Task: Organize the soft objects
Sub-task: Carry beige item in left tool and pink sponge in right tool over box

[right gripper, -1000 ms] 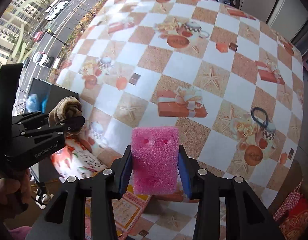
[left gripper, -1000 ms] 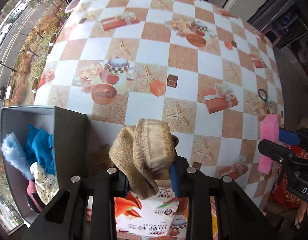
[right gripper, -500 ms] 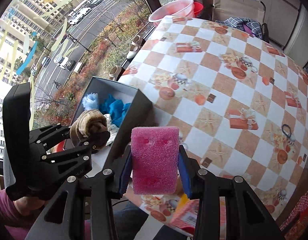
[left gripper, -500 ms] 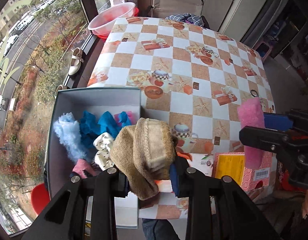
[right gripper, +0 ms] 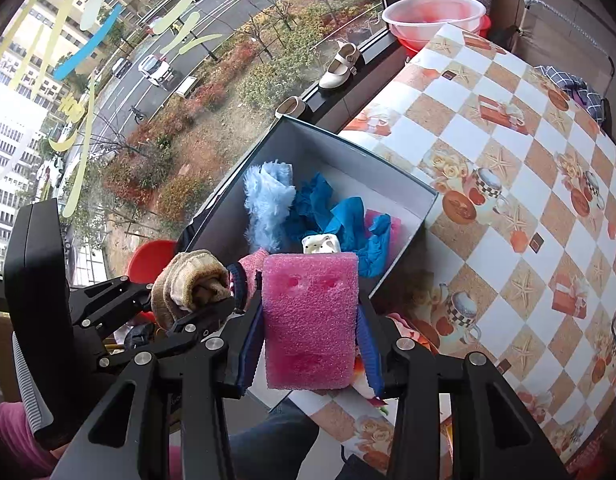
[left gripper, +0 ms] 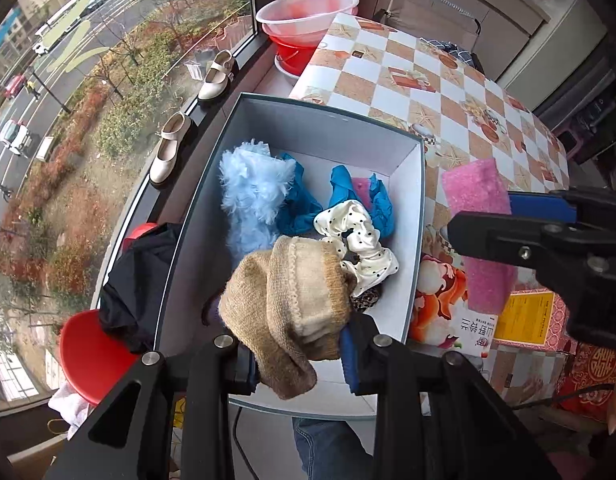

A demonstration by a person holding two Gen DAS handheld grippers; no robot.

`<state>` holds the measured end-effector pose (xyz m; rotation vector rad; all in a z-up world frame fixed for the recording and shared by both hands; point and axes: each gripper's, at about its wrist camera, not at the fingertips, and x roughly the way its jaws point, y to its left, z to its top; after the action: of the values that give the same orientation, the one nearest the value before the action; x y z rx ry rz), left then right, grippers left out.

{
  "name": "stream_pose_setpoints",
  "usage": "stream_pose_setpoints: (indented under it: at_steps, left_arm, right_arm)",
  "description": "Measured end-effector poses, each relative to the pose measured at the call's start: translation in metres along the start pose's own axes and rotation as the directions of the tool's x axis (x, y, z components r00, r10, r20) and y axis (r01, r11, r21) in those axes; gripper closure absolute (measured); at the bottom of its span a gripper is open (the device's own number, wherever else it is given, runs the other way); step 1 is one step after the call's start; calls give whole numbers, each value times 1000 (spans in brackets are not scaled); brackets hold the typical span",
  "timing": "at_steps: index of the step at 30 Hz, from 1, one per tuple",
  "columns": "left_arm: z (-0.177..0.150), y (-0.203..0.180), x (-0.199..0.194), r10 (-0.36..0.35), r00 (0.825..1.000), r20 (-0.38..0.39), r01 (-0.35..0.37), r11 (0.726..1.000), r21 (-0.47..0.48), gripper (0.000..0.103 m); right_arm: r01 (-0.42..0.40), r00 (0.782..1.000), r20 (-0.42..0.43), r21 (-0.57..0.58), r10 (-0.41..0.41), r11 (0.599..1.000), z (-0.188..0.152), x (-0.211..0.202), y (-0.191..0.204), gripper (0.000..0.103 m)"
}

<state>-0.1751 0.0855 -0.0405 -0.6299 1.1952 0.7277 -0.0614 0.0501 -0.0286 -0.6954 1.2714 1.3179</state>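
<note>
My left gripper (left gripper: 298, 354) is shut on a tan knitted sock (left gripper: 292, 300) and hangs over the near end of the open grey box (left gripper: 308, 124). That box holds a fluffy light-blue cloth (left gripper: 252, 196), blue fabric (left gripper: 347, 192) and a white dotted scrunchie (left gripper: 359, 236). My right gripper (right gripper: 309, 352) is shut on a pink sponge (right gripper: 309, 316), just right of the box's near corner (right gripper: 387, 276). In the right wrist view the left gripper (right gripper: 200, 300) with the sock (right gripper: 186, 284) sits to the left. The pink sponge (left gripper: 479, 216) shows at the right of the left wrist view.
The box stands at the left edge of a checkered table (right gripper: 507, 184) beside a window. Printed cartons (left gripper: 523, 320) lie at the table's near edge. A pink basin (left gripper: 308, 12) and cream shoes (left gripper: 216, 76) rest on the sill. A red stool (left gripper: 92, 356) stands below.
Both grippers have swung left from over the table to the box, each keeping its load. The box's inside has come fully into view.
</note>
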Motion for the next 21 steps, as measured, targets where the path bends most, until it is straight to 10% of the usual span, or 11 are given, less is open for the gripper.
stream_pose_setpoints:
  at_steps: [21]
  left_arm:
    - [0, 10, 15, -4, 1000, -28, 4, 1000, -14, 69]
  right_arm:
    - [23, 999, -32, -26, -23, 999, 16, 18, 13, 59]
